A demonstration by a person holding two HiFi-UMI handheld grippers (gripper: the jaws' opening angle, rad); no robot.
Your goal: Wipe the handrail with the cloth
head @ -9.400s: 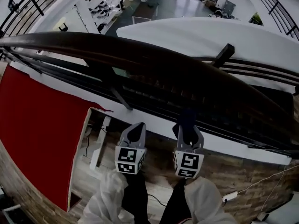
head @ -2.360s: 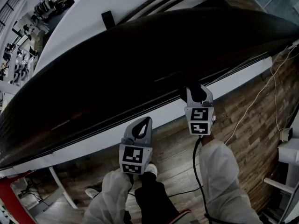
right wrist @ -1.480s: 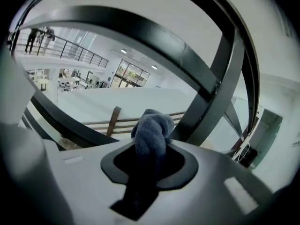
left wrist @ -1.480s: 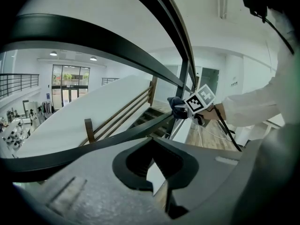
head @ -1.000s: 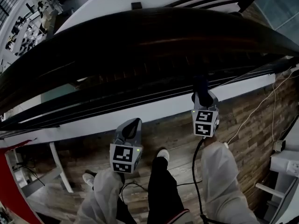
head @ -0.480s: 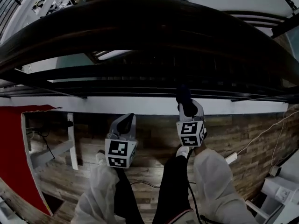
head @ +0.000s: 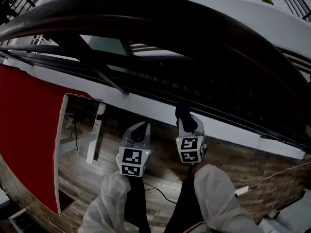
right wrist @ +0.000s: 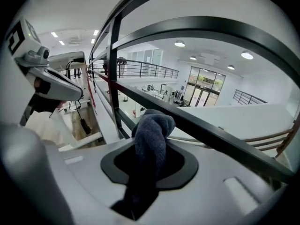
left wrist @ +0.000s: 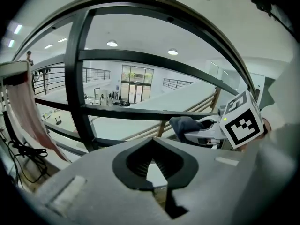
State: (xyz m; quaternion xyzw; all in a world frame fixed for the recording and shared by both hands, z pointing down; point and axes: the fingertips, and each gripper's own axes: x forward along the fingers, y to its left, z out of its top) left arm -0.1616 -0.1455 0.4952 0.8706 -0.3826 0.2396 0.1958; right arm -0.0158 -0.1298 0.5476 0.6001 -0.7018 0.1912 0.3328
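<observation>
Cloth off the rail, both tongs low

Head view: the handrail [head: 194, 28] arcs from 10 o'clock over to 4 o'clock. Two seconds back the cloth [head: 182, 111] met its near edge; now the right gripper [head: 187, 123] sits near 6 o'clock, beside the left gripper [head: 140, 132], and the cloth looks clear of the rail, so I'd judge the wiping paused. Left gripper view: its tongs are pressed together with nothing between them. Right gripper view: the tongs pinch the cloth, its long axis lying along the jaws and its wad pointing to 12 o'clock, toward a railing bar [right wrist: 225, 139].
</observation>
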